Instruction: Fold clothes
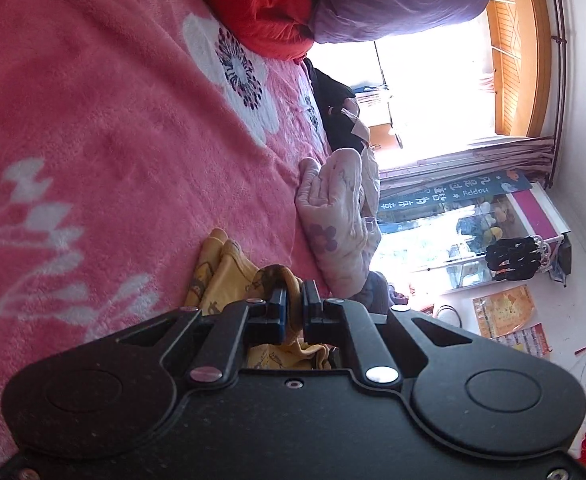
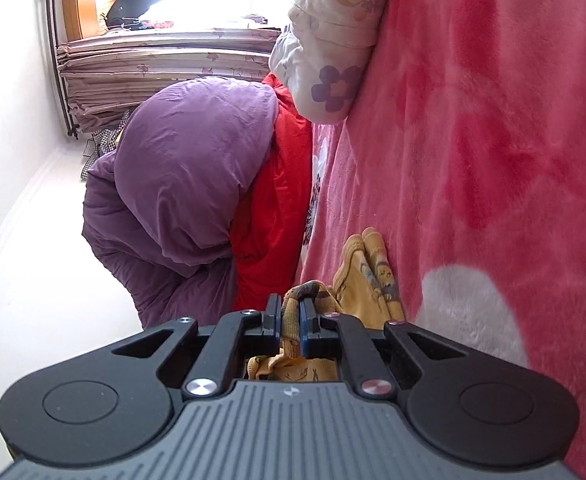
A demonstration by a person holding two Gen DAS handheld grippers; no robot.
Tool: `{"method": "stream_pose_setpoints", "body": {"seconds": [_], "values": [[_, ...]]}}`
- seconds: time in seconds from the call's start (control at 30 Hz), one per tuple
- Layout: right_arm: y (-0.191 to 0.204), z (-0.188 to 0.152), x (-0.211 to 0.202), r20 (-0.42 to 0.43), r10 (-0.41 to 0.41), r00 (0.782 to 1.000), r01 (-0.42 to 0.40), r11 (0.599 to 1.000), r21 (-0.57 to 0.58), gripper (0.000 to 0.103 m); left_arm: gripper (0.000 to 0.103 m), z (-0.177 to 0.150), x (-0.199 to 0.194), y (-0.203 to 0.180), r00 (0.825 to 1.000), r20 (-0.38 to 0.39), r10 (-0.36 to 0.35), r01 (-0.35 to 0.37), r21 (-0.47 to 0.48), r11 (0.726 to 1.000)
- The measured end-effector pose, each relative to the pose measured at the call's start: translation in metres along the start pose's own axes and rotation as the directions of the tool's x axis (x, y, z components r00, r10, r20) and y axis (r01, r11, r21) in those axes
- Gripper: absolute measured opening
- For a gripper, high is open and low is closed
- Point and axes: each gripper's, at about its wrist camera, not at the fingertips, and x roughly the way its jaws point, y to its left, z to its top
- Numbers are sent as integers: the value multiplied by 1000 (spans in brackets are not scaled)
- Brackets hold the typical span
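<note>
Mid-fold: left gripper [image 1: 294, 300] and right gripper [image 2: 290, 312], fingers clamped on the yellow garment [image 2: 367, 276], lower centre, over the pink blanket [image 1: 93, 140]. Next, probably: lay edge down evenly, release.

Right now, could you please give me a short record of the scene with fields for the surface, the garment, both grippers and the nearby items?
surface: pink blanket with white flowers
garment: yellow garment, partly on the blanket
left hand-held gripper: shut on the yellow garment
right hand-held gripper: shut on the yellow garment
nearby: pale padded jacket, purple quilt, red quilt
</note>
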Motion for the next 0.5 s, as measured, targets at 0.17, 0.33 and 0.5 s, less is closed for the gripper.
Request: {"method": "stream_pose_setpoints", "body": {"seconds": [0.17,0.33,0.5], "values": [[-3,9,11,20,-65,998,66,997,-48,23,55,5,-1,7,997,49,-51,54,-61,997],[7,16,2,59,31,998,-27,998,-64,53,55,7,-11,0,992,29,-121,122,-30,992],[24,16,-8,97,11,995,6,985,-171,53,55,0,-12,-27,995,59,79,-91,252,963]]}}
